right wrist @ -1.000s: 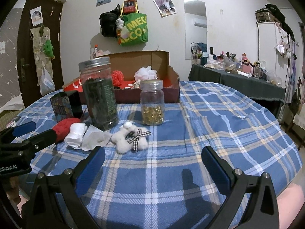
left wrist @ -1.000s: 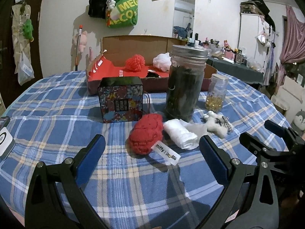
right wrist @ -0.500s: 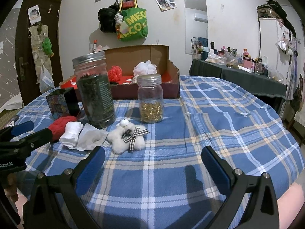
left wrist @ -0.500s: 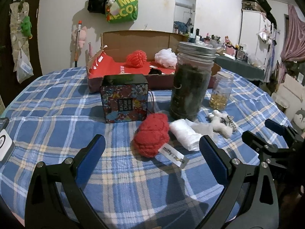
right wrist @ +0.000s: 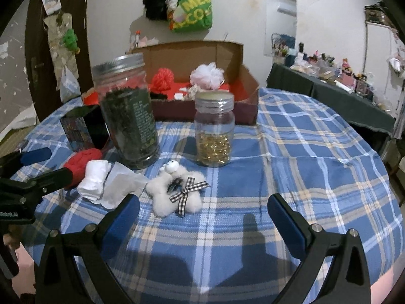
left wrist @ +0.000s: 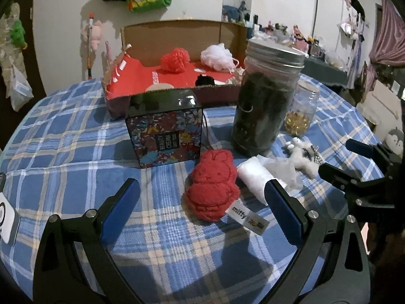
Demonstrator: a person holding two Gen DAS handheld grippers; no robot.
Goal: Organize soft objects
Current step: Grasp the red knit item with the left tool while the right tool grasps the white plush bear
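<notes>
Change: left hand-held gripper (left wrist: 201, 202) has closed in on the red knit toy (left wrist: 212, 183), jaws wide open.
Toy: tabletop (left wrist: 76, 152), 12 o'clock of gripper.
Right hand-held gripper (right wrist: 202, 212): open, empty.
Meaning: grasp looks imminent.

White tag (left wrist: 247, 217) on the red knitted toy (left wrist: 212, 185), near centre: "miffy", plus a small logo too blurred to read. Floral tin (left wrist: 165, 136), left of the tall jar: black label reads "BEAUTY CREAM", third line unclear. Green bag (right wrist: 193, 12) on the far wall shows cut-off letters "MEG" over "ECO"; left gripper (right wrist: 40, 164) body has white print, roughly "Robot.AI", partly cut off.
</notes>
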